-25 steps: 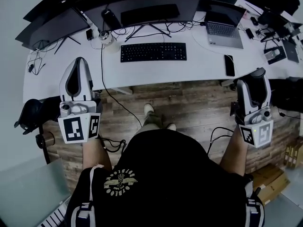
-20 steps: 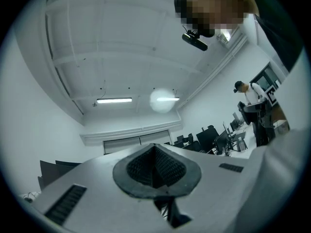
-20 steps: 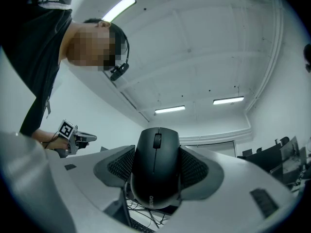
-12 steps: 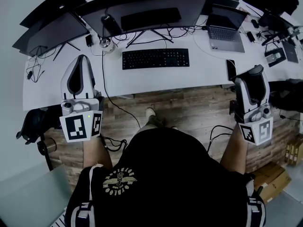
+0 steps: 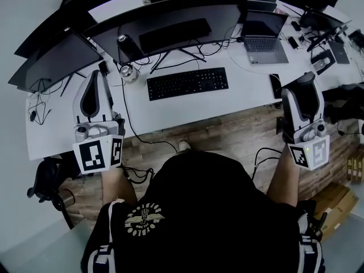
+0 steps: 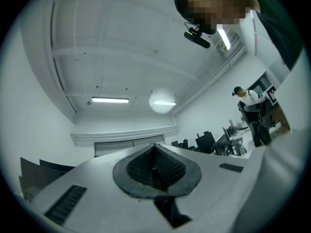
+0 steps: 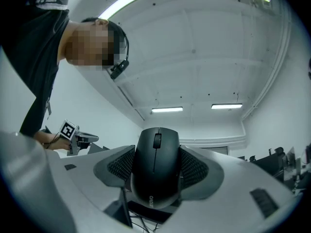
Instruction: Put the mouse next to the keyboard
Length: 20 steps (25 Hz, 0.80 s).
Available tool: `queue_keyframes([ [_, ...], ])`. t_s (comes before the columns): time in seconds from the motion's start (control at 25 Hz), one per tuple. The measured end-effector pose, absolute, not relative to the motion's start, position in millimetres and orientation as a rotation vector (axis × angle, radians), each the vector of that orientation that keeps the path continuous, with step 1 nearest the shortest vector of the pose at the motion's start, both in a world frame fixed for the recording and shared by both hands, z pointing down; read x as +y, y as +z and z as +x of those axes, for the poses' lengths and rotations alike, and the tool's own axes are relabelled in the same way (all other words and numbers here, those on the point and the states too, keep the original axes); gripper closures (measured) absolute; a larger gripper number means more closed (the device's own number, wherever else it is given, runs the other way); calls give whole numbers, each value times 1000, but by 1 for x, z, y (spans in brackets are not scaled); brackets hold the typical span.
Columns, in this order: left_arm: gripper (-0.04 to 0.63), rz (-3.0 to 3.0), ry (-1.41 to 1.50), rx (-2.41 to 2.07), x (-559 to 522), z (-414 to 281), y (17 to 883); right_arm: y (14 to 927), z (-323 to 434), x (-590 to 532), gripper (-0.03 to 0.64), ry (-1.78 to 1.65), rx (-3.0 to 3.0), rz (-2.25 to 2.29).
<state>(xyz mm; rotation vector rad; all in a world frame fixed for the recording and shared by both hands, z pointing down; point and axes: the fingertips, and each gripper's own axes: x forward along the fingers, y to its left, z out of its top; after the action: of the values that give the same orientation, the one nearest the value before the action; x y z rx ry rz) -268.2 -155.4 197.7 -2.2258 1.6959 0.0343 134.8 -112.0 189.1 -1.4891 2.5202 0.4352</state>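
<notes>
A black keyboard (image 5: 187, 83) lies on the white desk (image 5: 227, 101) in front of the monitors. My right gripper (image 5: 303, 81) hovers over the desk's right front edge, shut on a black mouse (image 5: 305, 99). In the right gripper view the mouse (image 7: 156, 171) sits upright between the ribbed pads (image 7: 194, 169), pointing toward the ceiling. My left gripper (image 5: 95, 78) hangs over the desk's left front edge; in the left gripper view the left gripper (image 6: 155, 166) is shut, its pads meeting with nothing between them.
A wide monitor (image 5: 170, 21) and a second one (image 5: 54, 58) stand at the back, a laptop (image 5: 263, 36) at the right. A phone (image 5: 275, 85) lies near the right gripper. Cables (image 5: 128, 110) hang off the desk. A chair (image 5: 48, 178) stands at left, boxes (image 5: 327, 206) at right.
The head view has swung, so the desk sits turned and a little higher in the picture. Both grippers keep their pose; the right one still holds the mouse.
</notes>
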Motion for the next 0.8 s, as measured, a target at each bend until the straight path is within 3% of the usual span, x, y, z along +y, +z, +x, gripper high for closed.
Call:
queue_keyframes([
  [0.8,594,-2356,-3,1634,-229,-250,242,229,129,-188,330,297,2580,-1581],
])
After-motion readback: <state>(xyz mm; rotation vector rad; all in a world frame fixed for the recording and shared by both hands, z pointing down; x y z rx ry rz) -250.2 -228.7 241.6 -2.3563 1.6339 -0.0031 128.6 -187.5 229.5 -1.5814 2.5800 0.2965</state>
